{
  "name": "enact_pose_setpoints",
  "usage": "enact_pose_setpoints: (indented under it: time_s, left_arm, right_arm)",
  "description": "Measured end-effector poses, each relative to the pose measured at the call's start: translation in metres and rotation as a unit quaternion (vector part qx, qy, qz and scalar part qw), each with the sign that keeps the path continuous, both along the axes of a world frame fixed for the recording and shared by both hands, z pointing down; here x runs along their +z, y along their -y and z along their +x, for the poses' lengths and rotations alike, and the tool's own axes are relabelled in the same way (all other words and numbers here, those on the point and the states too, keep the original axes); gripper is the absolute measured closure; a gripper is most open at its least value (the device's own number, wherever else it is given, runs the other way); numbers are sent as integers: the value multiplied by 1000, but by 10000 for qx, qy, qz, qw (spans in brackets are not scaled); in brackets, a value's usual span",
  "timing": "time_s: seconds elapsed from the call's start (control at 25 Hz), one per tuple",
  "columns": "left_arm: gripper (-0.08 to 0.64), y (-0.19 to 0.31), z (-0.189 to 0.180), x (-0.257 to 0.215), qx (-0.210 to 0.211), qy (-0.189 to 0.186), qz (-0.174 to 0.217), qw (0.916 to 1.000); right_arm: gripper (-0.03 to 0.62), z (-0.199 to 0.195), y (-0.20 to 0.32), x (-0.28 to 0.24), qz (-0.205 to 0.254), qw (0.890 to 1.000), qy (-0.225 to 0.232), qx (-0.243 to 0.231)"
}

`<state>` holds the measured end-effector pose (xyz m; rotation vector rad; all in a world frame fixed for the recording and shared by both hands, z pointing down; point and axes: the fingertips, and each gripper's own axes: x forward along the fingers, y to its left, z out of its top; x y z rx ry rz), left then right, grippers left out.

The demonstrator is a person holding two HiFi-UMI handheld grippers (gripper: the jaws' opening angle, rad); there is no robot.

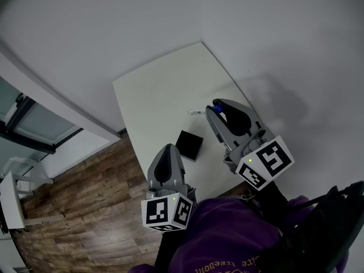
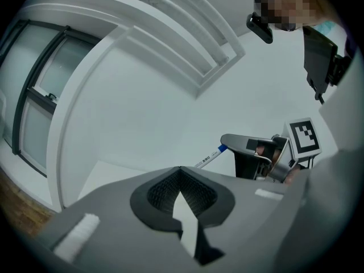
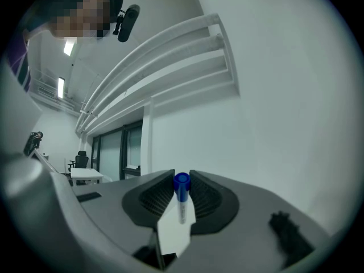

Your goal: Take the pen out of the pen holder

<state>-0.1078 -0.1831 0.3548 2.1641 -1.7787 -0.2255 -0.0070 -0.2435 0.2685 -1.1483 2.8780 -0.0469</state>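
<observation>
Table (image 1: 165, 95) is white and mostly bare. It takes up the middle of the head view, with grey wall (image 1: 114, 27) behind its far side and close along its right side, and wood floor (image 1: 85, 209) beyond its left edge.

Right gripper (image 1: 216, 106) is raised over the right part of the table, with its jaws pinching the pen. The right gripper view shows the blue cap squeezed between the ribbed pads (image 3: 156, 195), with only wall and windows behind it, so it is clearly lifted. Left gripper (image 1: 169, 148) hangs near the front left edge, just beside the pen holder. Its jaws are pressed together with nothing between them (no part in the grasp).

Pen holder (image 1: 189, 144) is a small black square box sitting on the table near the front left edge, apart from both grippers. I can't tell whether anything else is inside.

Pen (image 1: 196, 112) has a white barrel sticking out left from the right gripper's tips, and it is well clear of the holder. In the left gripper view it shows as a slim white stick with a blue end (image 2: 209, 158).

Progress: the extraction looks done, since the pen is out and gripped. All that seems left is setting it down or handing it off (a judgement; the task names no drop spot).

Room: there is plenty of bare tabletop past the holder and under the pen. The tight sides are the wall on the right and the table's front left edge, with the drop to the floor by the holder. Moving toward the table's middle looks safest.
</observation>
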Motion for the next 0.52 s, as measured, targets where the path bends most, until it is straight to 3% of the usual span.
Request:
enact_pose_setpoints:
  time_s: [0.52]
  left_arm:
    - [554,2,3,-1,23,5,-15,10000]
  right_arm:
    - [505,3,3,-1,-19,10000,16,44]
